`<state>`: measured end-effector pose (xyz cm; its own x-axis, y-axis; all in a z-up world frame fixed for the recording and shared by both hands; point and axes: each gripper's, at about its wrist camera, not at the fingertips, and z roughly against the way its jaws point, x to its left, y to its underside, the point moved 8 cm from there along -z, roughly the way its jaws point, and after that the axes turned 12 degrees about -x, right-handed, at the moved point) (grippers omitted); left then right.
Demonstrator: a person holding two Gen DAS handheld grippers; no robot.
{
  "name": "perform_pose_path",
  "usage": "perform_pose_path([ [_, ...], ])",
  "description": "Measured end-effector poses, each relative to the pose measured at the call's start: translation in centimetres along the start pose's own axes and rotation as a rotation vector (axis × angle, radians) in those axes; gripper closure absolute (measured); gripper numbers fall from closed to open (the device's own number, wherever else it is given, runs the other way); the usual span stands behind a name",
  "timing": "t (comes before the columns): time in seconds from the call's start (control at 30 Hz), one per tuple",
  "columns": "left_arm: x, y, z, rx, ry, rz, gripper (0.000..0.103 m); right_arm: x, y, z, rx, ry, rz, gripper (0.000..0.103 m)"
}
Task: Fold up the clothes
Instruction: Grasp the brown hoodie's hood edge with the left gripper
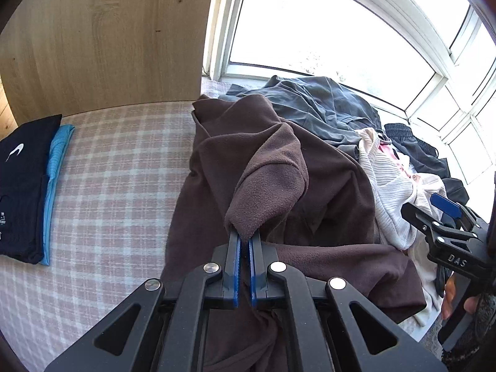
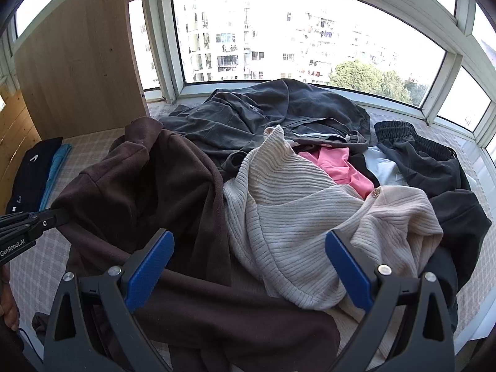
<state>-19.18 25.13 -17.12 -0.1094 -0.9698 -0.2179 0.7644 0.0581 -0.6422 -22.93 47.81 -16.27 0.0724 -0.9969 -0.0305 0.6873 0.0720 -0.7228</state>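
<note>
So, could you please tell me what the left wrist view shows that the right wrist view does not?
Only the left wrist view shows the left tool shut on a fold of the brown fleece. Only the right wrist view shows the pink garment, the buildings outside, and the right tool open above the pile. Both show the fleece, the cream ribbed sweater, and the folded navy garment on the checked cover.

Window: a wide bay window (image 2: 310, 31) with white frames curves across the far side.
Outside: pale apartment blocks (image 2: 235, 40) and green treetops (image 2: 369, 80) in daylight.
Left side: a light wooden panel (image 1: 105, 37) stands upright beside the window.
Surface: pink-and-white checked cover (image 1: 117, 167), sunlit.
Light: bright, from the window.
</note>
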Motion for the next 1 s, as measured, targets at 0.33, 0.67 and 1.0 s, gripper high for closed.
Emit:
perform_pose_path([
  [0.33,19.6,-1.5,6.9,-0.031,-0.286,0.094,0.099,4.2,1.2,-6.4,0.135,-0.061,0.051,0.004],
  [0.67,23.8,0.4,3.9,0.043,-0.31,0.014,0.099,9.0,-1.3,-6.0,0.111,-0.101,0.133,0.004],
  [1.0,27.3,0.7,3.6,0.131,-0.354,-0.017,0.086,12.3,-3.9,-11.3,0.162,-0.057,0.281,0.004],
])
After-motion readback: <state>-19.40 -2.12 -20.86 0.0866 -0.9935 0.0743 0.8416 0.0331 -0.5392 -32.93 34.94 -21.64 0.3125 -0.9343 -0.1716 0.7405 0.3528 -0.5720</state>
